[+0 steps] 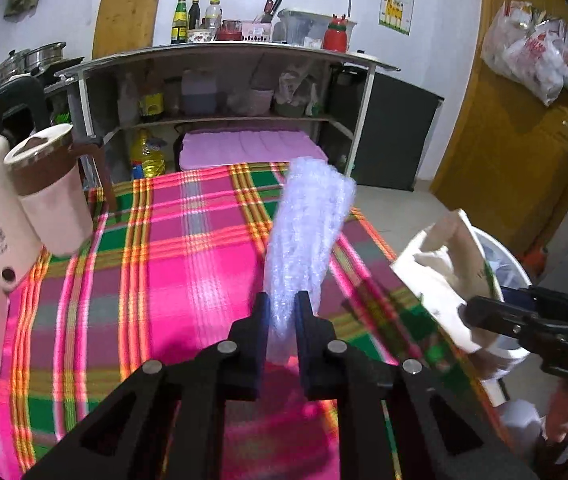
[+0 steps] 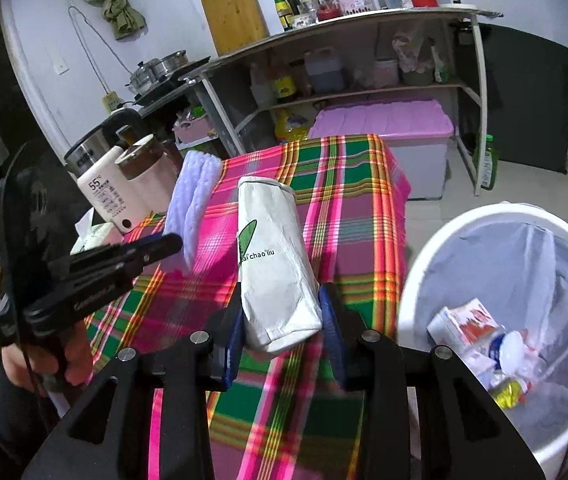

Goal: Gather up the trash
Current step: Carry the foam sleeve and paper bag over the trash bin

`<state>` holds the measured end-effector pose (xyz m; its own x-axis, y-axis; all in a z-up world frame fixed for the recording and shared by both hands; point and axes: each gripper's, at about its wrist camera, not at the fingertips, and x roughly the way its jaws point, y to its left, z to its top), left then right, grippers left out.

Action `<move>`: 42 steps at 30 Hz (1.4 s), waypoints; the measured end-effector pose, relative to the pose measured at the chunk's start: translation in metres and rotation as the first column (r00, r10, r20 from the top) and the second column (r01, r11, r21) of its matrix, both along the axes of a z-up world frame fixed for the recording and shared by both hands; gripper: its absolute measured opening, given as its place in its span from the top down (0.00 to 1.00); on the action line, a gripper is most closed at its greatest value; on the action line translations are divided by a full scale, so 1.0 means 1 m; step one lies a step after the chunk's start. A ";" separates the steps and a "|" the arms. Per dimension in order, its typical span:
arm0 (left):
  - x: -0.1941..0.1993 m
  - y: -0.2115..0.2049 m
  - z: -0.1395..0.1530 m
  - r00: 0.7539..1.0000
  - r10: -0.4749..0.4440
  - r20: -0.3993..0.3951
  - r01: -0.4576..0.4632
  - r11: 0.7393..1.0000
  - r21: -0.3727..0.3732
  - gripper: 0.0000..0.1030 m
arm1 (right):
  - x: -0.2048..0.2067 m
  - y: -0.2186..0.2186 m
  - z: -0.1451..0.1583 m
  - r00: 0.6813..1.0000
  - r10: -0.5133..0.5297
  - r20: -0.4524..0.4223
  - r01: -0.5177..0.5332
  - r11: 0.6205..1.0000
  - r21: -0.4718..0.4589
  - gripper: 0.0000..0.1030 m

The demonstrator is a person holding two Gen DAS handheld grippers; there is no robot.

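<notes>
My left gripper is shut on a crumpled strip of clear bubble wrap, which sticks up and forward above the pink and green plaid tablecloth. In the right wrist view the same wrap hangs from the left gripper at the left. My right gripper is shut on a white paper bag with green print, held above the table's right side. The bag also shows at the right of the left wrist view. A white trash bin stands to the right.
The bin is lined with a clear bag and holds cartons and wrappers. A white bottle, a brown-topped cup, a kettle and tissues crowd the table's left. A shelf unit stands behind.
</notes>
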<state>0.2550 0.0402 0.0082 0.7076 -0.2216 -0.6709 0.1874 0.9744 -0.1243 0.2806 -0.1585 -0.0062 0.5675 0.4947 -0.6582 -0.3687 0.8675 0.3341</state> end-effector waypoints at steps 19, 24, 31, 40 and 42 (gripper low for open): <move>-0.083 -0.043 0.014 0.999 -0.009 0.034 0.012 0.996 -0.090 0.87 | -0.066 -0.040 0.016 0.997 -0.049 0.052 0.049 0.999 -0.002 0.65; -0.090 -0.053 0.015 0.999 -0.024 0.038 0.028 0.994 -0.101 0.87 | -0.073 -0.050 0.020 0.996 -0.066 0.062 0.066 0.998 -0.001 0.65; -0.094 -0.070 0.016 0.997 -0.063 0.042 0.067 0.992 -0.104 0.87 | -0.081 -0.068 0.020 0.993 -0.101 0.064 0.102 0.995 -0.005 0.65; -0.084 -0.092 0.008 0.996 -0.092 0.013 0.093 0.989 -0.112 0.87 | -0.081 -0.094 0.015 0.985 -0.167 0.051 0.168 0.986 -0.008 0.64; -0.082 -0.097 0.007 0.995 -0.100 0.010 0.100 0.989 -0.113 0.87 | -0.080 -0.099 0.014 0.982 -0.181 0.048 0.182 0.983 -0.008 0.64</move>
